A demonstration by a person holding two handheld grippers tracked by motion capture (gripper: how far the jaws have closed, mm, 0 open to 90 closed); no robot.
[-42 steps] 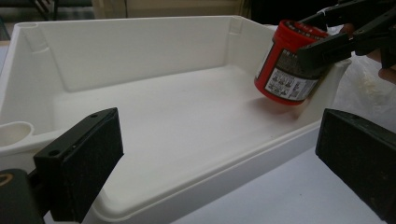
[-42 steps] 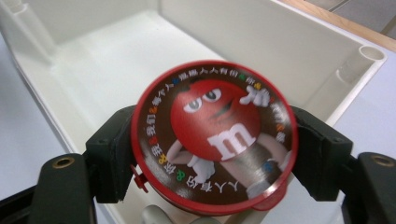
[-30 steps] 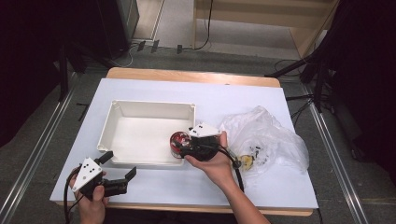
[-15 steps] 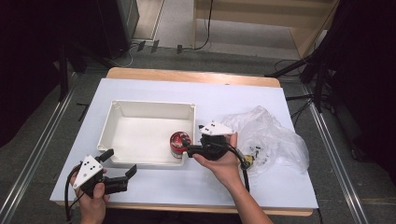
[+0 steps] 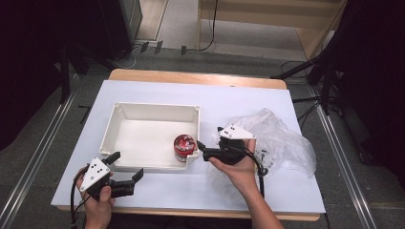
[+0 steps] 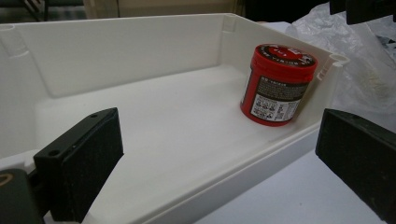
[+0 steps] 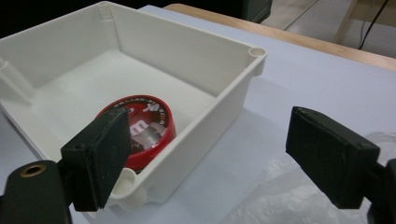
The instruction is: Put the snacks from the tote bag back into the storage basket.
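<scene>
Red-lidded jar (image 5: 184, 147) now stands inside the white bin (image 5: 125, 121), at its corner; right gripper (image 5: 203, 152), jaws just opened and empty, sits beside that corner, while left gripper (image 5: 127, 169) waits open before it.

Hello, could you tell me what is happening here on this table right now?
A person holds a gripper in each hand at a white table. A red jar stands upright inside the white tray, in its corner nearest the right gripper. That gripper's jaws have just been opening and hold nothing; it sits just outside the tray, beside a crumpled clear plastic bag. The left gripper, open and empty, waits at the tray's near side.
</scene>
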